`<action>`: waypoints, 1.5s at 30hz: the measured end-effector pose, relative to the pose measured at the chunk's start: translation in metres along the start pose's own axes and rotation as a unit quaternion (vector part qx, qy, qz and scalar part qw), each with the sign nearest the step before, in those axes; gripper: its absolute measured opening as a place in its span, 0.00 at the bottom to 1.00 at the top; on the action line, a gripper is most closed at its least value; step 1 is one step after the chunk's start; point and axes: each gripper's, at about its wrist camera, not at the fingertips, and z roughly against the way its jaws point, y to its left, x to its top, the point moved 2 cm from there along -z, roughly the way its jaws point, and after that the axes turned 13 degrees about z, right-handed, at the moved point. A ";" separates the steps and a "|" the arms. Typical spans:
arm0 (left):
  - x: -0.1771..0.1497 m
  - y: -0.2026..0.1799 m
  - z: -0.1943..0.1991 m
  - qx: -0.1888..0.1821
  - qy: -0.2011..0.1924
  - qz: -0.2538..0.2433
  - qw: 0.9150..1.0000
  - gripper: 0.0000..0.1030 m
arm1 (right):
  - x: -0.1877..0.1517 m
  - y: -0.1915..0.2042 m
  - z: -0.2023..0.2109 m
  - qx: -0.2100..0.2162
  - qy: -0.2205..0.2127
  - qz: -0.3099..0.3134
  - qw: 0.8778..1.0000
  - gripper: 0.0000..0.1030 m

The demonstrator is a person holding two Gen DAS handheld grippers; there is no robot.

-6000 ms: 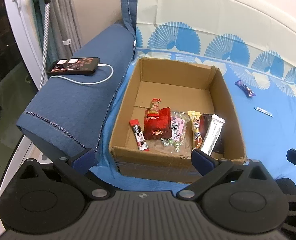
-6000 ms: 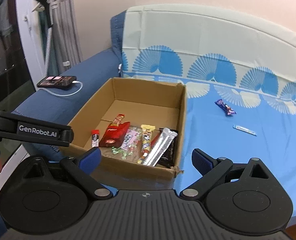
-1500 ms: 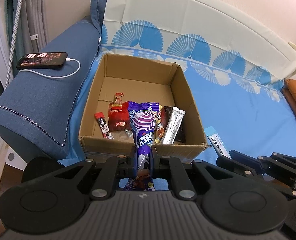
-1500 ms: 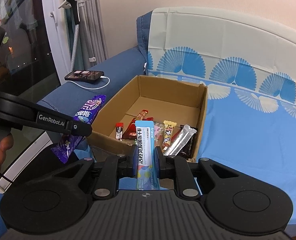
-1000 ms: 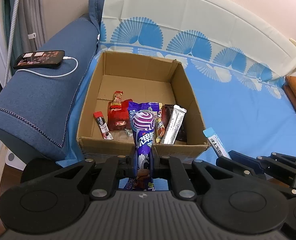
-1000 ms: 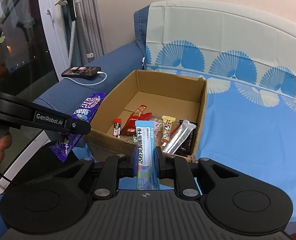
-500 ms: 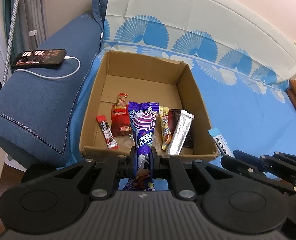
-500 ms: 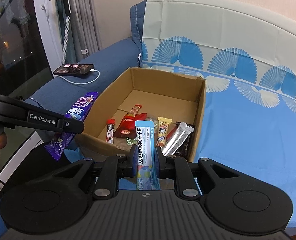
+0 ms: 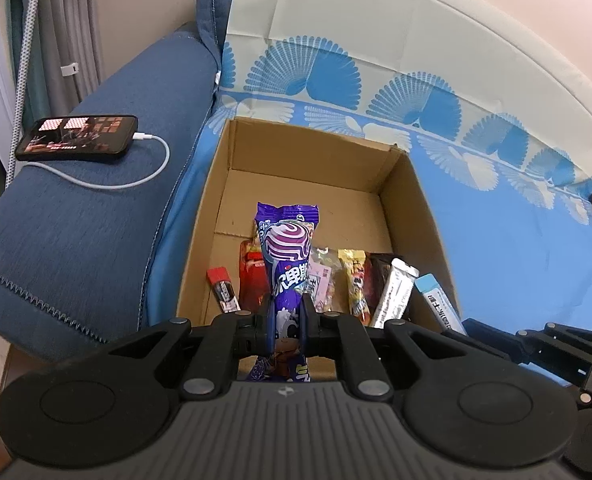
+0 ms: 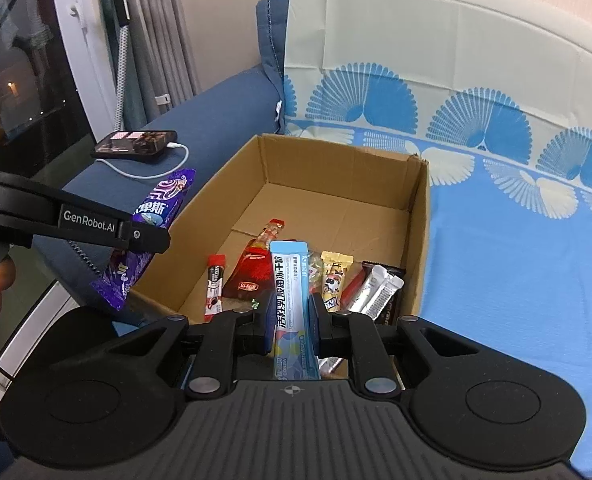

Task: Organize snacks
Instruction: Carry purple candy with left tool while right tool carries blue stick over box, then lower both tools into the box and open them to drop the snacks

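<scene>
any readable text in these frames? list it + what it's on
"GenRobot.AI": side of the left tongs.
Purple wrapper in the left tongs: large white Chinese characters, partly covered.
Blue sachet in the right tongs: a column of Chinese print, too small to quote reliably.
Snacks in the box: print too small.
Phone screen: blurred.

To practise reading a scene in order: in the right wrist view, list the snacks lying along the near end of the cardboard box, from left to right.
Slim red stick → red pouch → yellow-topped bar → silver packets.
</scene>
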 end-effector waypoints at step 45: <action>-0.022 0.004 -0.031 0.111 0.035 -0.034 0.993 1.00 | -0.016 -0.015 -0.031 -0.040 0.031 -0.076 0.996 1.00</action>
